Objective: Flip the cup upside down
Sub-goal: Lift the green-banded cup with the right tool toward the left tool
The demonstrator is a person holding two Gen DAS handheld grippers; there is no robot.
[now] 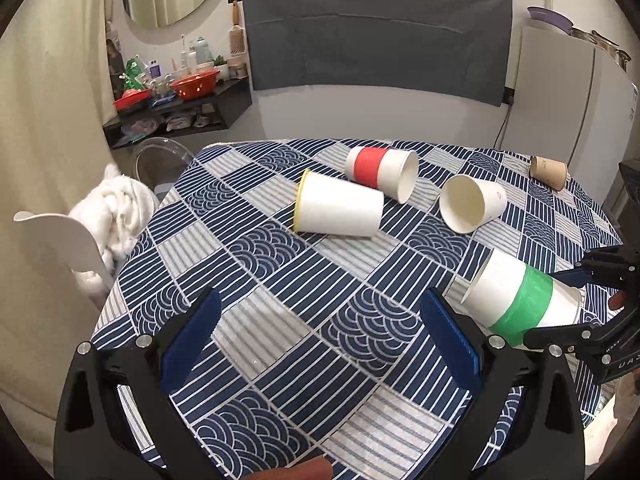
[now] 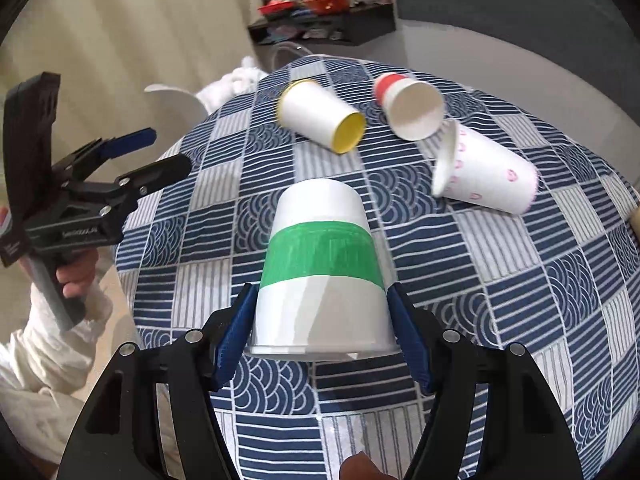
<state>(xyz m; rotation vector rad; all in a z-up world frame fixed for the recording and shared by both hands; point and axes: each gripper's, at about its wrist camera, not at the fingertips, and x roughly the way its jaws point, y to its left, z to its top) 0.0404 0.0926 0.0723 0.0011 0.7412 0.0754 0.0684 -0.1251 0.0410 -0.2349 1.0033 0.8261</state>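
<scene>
Both right claw (image 2: 322, 330) fingers clamp the green-banded cup (image 2: 320, 272) near its rim.

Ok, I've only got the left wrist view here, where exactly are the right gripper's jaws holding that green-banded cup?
Observer: The right gripper has its jaws on either side of the green-banded cup, on the white part between the green band and the rim.
Operator: And the white cup with its mouth facing me, is it plain?
Observer: No, the white cup has small pink prints along its side.
Operator: The yellow-rimmed cup, what's its other end like?
Observer: The yellow-rimmed cup is yellow at its narrow end too, and that end is turned toward the right camera.
</scene>
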